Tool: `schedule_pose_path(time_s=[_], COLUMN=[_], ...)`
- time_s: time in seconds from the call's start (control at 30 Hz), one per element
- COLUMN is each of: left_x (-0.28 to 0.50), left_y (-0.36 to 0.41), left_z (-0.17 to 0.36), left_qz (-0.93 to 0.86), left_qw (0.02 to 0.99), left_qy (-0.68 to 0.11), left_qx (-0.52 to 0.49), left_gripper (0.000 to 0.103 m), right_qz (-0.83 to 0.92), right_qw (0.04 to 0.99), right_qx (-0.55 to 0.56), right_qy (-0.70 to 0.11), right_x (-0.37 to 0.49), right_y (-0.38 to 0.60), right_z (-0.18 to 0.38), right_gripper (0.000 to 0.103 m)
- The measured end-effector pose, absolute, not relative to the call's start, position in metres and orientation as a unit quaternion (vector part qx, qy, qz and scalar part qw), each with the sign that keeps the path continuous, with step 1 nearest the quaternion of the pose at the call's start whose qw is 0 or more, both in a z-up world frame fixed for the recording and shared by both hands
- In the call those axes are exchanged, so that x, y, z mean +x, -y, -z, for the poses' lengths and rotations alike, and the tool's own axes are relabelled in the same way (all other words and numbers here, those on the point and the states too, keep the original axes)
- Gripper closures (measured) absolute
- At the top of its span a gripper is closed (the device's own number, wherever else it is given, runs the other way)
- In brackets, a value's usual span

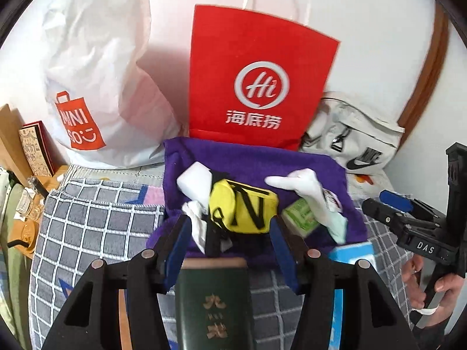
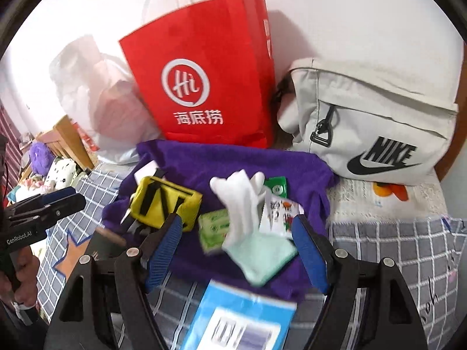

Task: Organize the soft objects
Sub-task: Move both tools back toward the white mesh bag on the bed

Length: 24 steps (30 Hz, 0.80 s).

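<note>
Hovering above a bed: two sets of black tongs with blue padded tips, both standing apart and gripping nothing, the left tongs [image 1: 230, 243] parted moderately, the right tongs [image 2: 242, 248] spread wider. Lying on the grey-and-white checked plush blanket [image 1: 96, 213]: a deep purple fleece cloth [image 2: 221, 160], rumpled at its edges and serving as a bed for the pile. Resting on that cloth: a yellow fabric pouch with black straps [image 1: 242, 207], a white cotton glove with a pale mint cuff [image 2: 245, 213], a white foam-like block [image 1: 194, 180], crumpled white tissue [image 1: 197, 218], a small green printed packet [image 2: 214, 226] and a white printed sachet [image 2: 278, 213]. Sitting nearest the cameras, off the cloth: a dark green hardback booklet with gold lettering [image 1: 213, 300] and a light blue glossy packet [image 2: 242, 315]. Leaning against the wall behind: a stiff red paper carrier bag with white handles [image 1: 256, 78], a white crinkled plastic shopping bag [image 1: 96, 73] and a pale grey canvas sling bag [image 2: 376, 122].

Looking light and limp, all of it (judging by the sag of glove and fleece). Likely draping from any grip, the glove, so pinching at the thicker cuff seeming safest. Probably squashing yet holding shape, the pouch, best taken across its narrow body. Appearing slippery, the packets.
</note>
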<state>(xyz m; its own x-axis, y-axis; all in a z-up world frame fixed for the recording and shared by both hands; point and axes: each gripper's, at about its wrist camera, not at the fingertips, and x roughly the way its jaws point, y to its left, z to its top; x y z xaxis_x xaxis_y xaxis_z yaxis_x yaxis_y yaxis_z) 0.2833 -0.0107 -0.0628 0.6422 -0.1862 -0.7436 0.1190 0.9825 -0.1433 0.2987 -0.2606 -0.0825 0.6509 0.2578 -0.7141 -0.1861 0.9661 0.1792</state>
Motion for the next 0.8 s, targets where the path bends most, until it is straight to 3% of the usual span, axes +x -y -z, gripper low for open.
schedule_pose_path(time_s=[0.43,0.8], left_x=[0.185,0.113], left_y=[0.023,0.029], left_z=[0.037,0.066], left_qz=[0.098,0.097], left_qw=[0.918,0.909], left_qy=[-0.382,-0.405], left_qx=[-0.036,-0.028], left_gripper=[0.05,0.05], right_qz=[-0.117,-0.118], right_qw=[0.905,0.909], right_qx=[0.088,0.07], right_qy=[-0.398,-0.393], right_x=[0.191,0.104], right_y=[0.272,0.265], right_z=[0.073,0.087], right_gripper=[0.026,0.026])
